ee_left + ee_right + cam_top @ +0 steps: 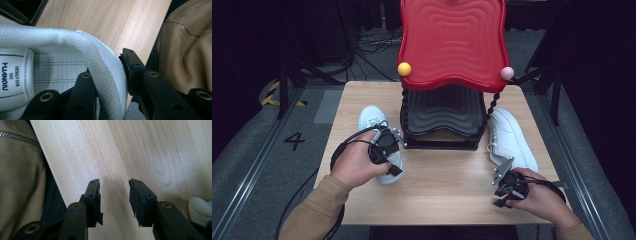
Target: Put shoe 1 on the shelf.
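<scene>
At the near right of the wooden counter [442,185], the right tongs [501,192] are held low over the surface by a hand in a tan sleeve [569,231]. In the right gripper view, these tongs [114,200] are seen with their jaws apart and nothing between them, bare wood lying beneath, and a bit of white shoe is glimpsed at the lower right edge of that view. Somewhat farther in and to the left, the left tongs [393,161] are gripped by the other hand [357,162], whose sleeve [314,210] enters from the near left corner. They are clamped on the heel end of the left white shoe [374,125]. In the left gripper view, the padded heel collar of that shoe [100,62] is pinched between the two black jaws, one jaw set inside the shoe over the insole and the other pressed against the outer back of the heel. A tongue label [12,77] with printed lettering is seen inside the shoe. The toe of this shoe is pointed toward the far side. On the right of the counter, the second white shoe [509,137] lies just beside a black rack [442,115], which stands at the middle far part of the counter between the two shoes. The rack is topped by a wavy red panel [452,40], with a yellow ball [404,69] at its left corner and a pink ball [507,73] at its right corner.
</scene>
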